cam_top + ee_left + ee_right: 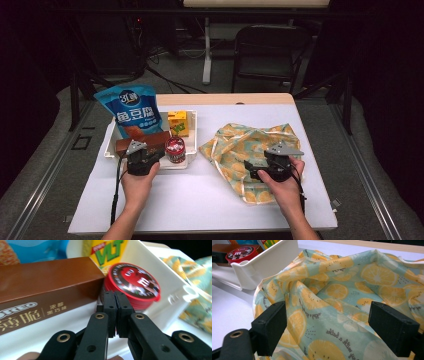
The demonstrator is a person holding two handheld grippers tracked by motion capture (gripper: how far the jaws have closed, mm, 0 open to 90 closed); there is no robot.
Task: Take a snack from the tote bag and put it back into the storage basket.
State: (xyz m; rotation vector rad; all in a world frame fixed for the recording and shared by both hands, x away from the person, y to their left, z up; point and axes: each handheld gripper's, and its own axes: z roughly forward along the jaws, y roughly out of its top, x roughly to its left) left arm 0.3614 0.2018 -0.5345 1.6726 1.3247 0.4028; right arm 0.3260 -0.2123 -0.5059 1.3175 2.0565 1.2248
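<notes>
Left gripper (pixel 115 296) sits at centre frame, its jaws pressed together on nothing. The red tin (pixel 132 285) lies just beyond its tips, upper right, inside the tray (pixel 175 282). Right gripper (pixel 328 325) gapes wide over the cloth (pixel 342 290), holding nothing.

"VLT" on yellow carton (pixel 107 251) — "OREO" on brown box (pixel 47 287) — "a better" on cloth (pixel 342 290)

blue snack bag (pixel 129 107) and yellow drink carton (pixel 178 123) in the tray; folding chair (pixel 270 52) beyond the table
</notes>
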